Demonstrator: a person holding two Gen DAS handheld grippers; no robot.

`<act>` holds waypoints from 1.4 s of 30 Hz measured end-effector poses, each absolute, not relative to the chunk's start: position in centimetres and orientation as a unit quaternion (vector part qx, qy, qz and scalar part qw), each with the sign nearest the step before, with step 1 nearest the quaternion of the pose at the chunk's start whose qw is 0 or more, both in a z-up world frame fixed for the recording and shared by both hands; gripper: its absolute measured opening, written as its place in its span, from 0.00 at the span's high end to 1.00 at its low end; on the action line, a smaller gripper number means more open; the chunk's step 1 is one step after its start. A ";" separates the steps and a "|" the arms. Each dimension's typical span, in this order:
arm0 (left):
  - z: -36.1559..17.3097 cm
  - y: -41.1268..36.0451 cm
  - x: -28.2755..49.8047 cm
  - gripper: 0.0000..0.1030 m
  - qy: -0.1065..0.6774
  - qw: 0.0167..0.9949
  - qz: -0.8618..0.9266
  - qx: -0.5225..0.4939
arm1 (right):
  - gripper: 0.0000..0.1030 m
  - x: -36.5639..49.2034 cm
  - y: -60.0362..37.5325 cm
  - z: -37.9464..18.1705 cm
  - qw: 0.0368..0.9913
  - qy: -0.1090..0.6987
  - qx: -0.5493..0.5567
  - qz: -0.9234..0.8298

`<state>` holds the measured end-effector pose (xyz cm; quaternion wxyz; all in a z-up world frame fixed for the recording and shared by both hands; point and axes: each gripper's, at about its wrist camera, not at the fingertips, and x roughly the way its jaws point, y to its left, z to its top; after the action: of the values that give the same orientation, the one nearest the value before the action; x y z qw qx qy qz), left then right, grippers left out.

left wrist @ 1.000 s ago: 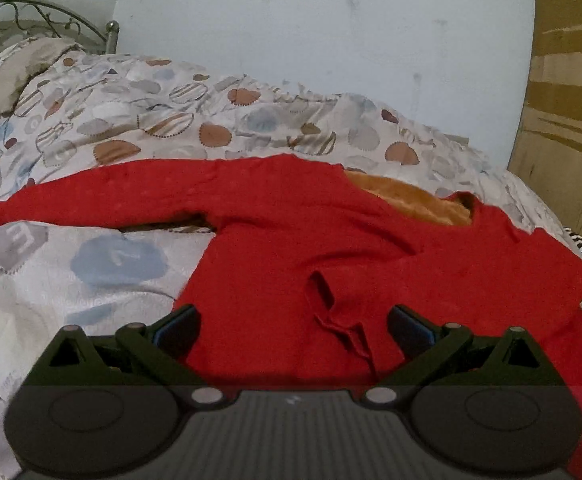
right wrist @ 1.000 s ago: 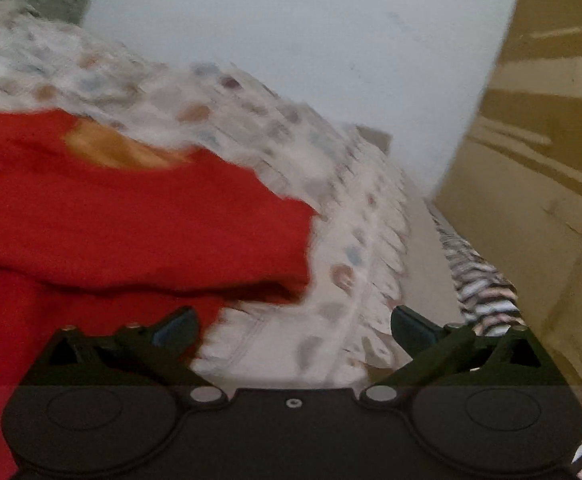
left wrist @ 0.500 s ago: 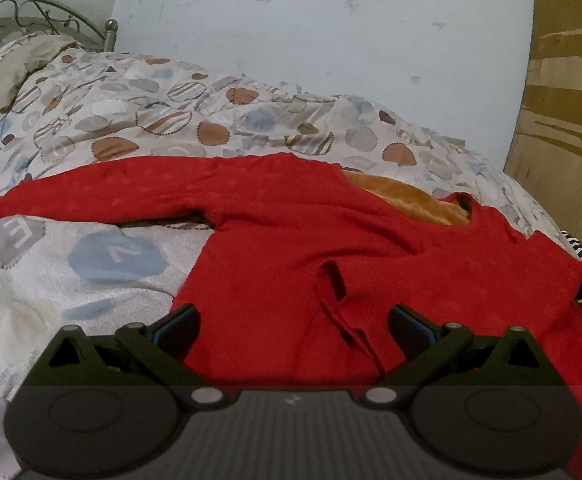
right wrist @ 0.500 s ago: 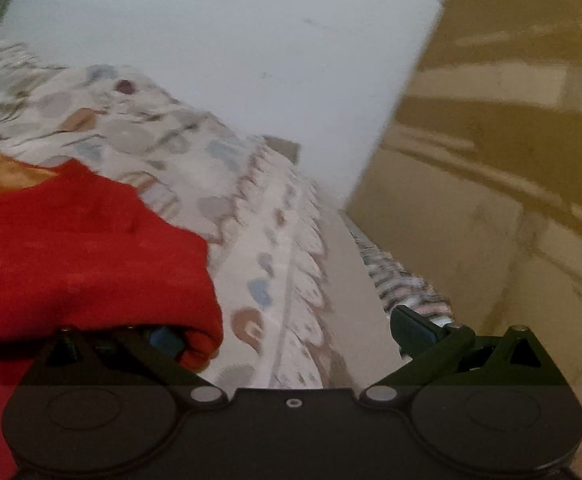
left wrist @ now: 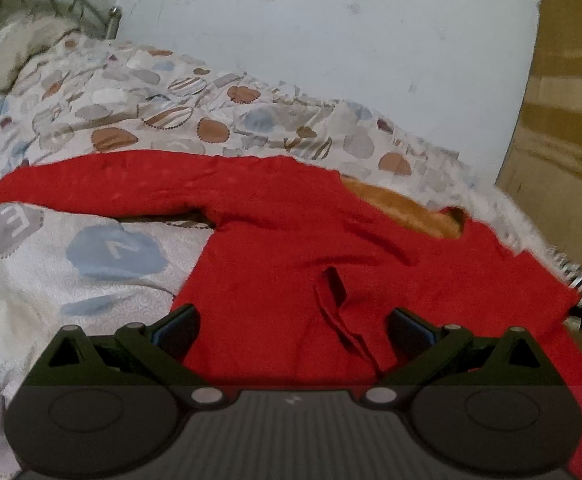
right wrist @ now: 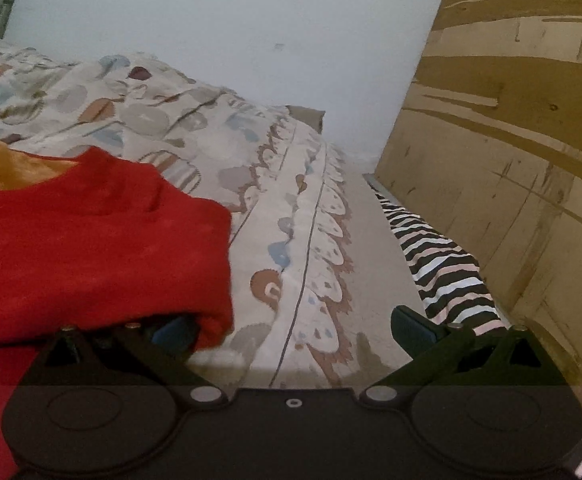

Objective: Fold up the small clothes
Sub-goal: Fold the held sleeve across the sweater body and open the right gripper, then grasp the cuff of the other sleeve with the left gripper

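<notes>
A red sweater (left wrist: 291,240) with an orange lining at the neck lies spread on the patterned quilt (left wrist: 103,264), one sleeve stretched far left. Its other sleeve is folded over the body, the cuff lying between my left gripper's fingers. My left gripper (left wrist: 293,326) is open just above the sweater's body. In the right wrist view the sweater's folded right edge (right wrist: 103,248) fills the left side. My right gripper (right wrist: 293,330) is open at that edge, with red fabric draped over its left finger (right wrist: 171,330); the right finger is over the quilt.
A striped black-and-white garment (right wrist: 443,264) lies along the bed's right edge beside a wooden board (right wrist: 511,160). A pale wall (left wrist: 331,32) runs behind the bed. A pillow (left wrist: 15,56) and metal headboard (left wrist: 51,4) sit at the far left.
My right gripper has swung right along the sweater to its right edge, and the fabric now drapes over its left finger. My left gripper has barely moved.
</notes>
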<state>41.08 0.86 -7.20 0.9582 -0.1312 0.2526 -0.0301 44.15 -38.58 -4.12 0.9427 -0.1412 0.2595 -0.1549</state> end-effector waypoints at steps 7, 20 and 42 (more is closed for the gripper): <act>-4.1 8.4 38.1 0.00 0.245 0.945 -0.017 -0.214 | 0.00 37.3 -36.5 -0.8 0.955 0.244 -0.138 -0.099; -4.7 28.8 35.6 0.00 0.242 0.929 0.148 -0.238 | 0.00 29.3 -27.8 0.6 0.965 0.255 -0.042 0.039; -10.4 39.0 42.2 0.08 0.169 0.886 0.146 -0.407 | 0.00 30.2 -17.1 -2.8 0.948 0.275 -0.078 0.137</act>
<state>42.18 38.96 -10.43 0.8856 -0.4072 0.1694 0.1458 30.18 -17.09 -2.83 0.9483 -0.0777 0.2752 0.1374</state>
